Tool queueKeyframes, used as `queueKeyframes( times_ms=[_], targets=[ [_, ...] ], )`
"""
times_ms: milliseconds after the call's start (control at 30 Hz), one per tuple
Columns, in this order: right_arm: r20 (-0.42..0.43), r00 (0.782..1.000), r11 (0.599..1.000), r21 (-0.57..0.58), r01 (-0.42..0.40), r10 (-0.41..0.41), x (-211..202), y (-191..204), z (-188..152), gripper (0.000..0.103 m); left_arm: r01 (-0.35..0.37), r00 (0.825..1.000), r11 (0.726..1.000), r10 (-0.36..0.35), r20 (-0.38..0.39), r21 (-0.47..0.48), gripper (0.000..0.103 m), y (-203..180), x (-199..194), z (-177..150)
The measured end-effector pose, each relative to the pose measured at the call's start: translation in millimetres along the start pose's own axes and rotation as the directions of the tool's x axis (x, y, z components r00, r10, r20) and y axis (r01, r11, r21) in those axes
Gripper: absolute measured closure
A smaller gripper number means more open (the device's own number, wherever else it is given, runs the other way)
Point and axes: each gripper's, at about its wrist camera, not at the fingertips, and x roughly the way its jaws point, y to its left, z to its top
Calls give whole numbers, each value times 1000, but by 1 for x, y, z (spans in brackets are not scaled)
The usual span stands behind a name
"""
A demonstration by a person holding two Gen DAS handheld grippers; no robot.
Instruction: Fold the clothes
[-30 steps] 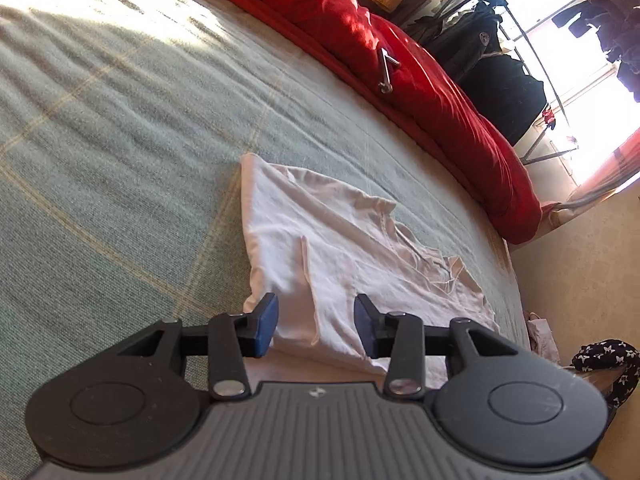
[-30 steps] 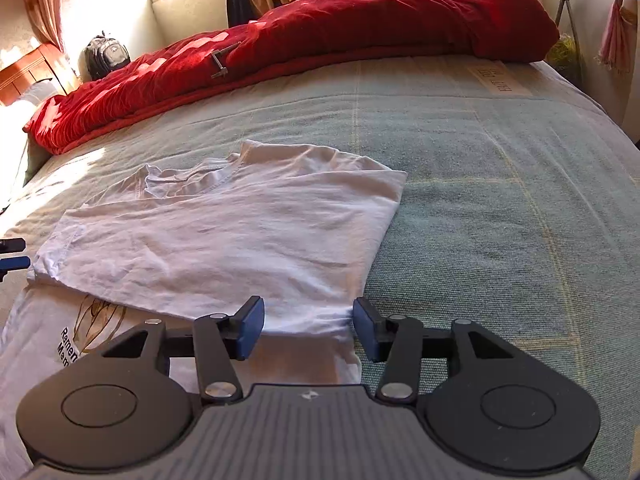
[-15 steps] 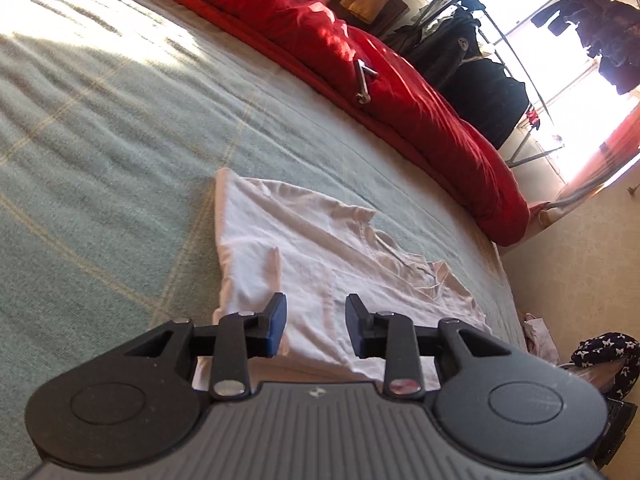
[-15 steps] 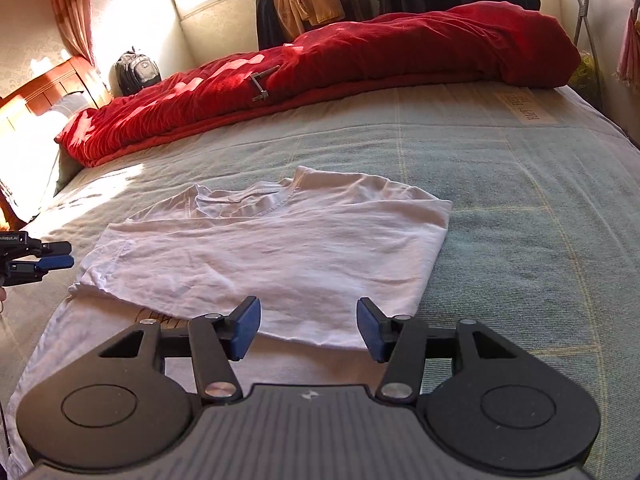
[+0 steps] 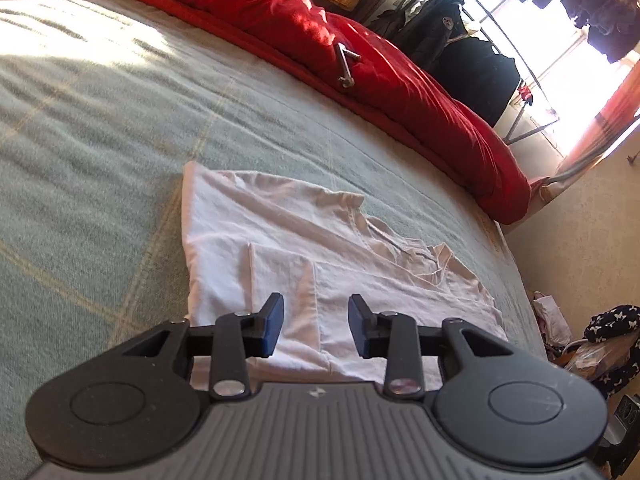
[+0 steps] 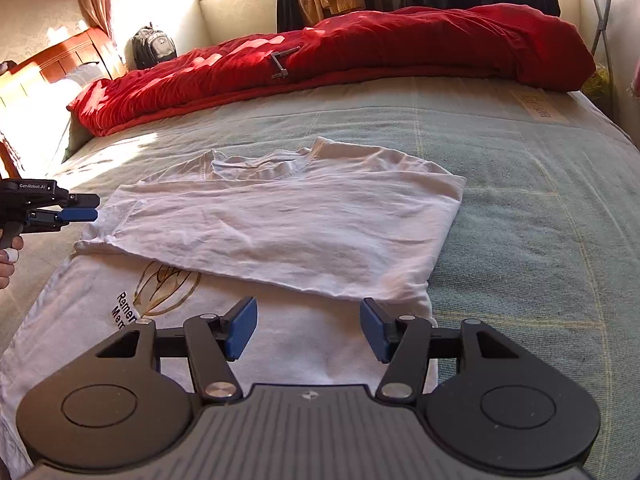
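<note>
**White T-shirt half folded on the bed, both grippers open and empty**

A white T-shirt (image 6: 280,224) lies flat on a pale green bedspread (image 6: 540,208) with thin yellow lines. One part of the shirt is folded over the rest, so a wide upper layer runs across the middle, its edge crossing the shirt at a slant. Under that edge, near the right wrist camera, the lower layer shows a printed design (image 6: 160,292) with a gold outline and dark letters, partly covered by the fold. The neckline sits at the far side, rumpled.

The right gripper (image 6: 308,330) hangs over the near part of the shirt with its blue-padded fingers (image 6: 240,328) spread wide apart and nothing between them. Whether they touch the cloth cannot be told.

The left gripper (image 5: 316,326) is above the shirt's other end, where a sleeve (image 5: 280,280) lies folded on top; its fingers are also parted, a little less widely, and hold nothing. From the right wrist view the same gripper appears at the far left edge, just beside the shirt's sleeve corner, held by a hand (image 6: 8,252).

A red duvet (image 6: 360,48) is bunched along the far side of the bed, with a small metal object (image 6: 282,65) resting on it. A grey backpack (image 6: 154,46) stands by the wall near a wooden headboard (image 6: 60,60), and dark clothes (image 5: 460,52) hang on a rack by the window
</note>
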Motion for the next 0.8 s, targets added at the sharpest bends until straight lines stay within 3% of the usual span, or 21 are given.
queueKeyframes(
  times_ms=[167, 333, 567, 667, 733, 800],
  targets=[
    [68, 997, 998, 54, -42, 39, -18, 6, -14, 38, -87, 996, 979, 89, -1, 187, 59, -8, 18, 6],
    [94, 995, 993, 105, -47, 37, -28, 0, -27, 38, -168, 984, 915, 175, 14, 366, 59, -16, 37, 13],
    [94, 995, 984, 170, -51, 35, -26, -6, -35, 37, -186, 982, 873, 179, 59, 450, 61, -20, 35, -2],
    [90, 995, 984, 174, -51, 36, -25, -6, -39, 37, -184, 982, 834, 174, 69, 520, 76, -29, 31, -9],
    [89, 995, 983, 177, -49, 34, -25, -6, -39, 37, -160, 986, 825, 157, 52, 542, 100, -33, 29, -12],
    [90, 995, 982, 183, -49, 33, -25, -7, -40, 37, -121, 991, 827, 130, 23, 549, 101, -36, 28, -14]
  ],
)
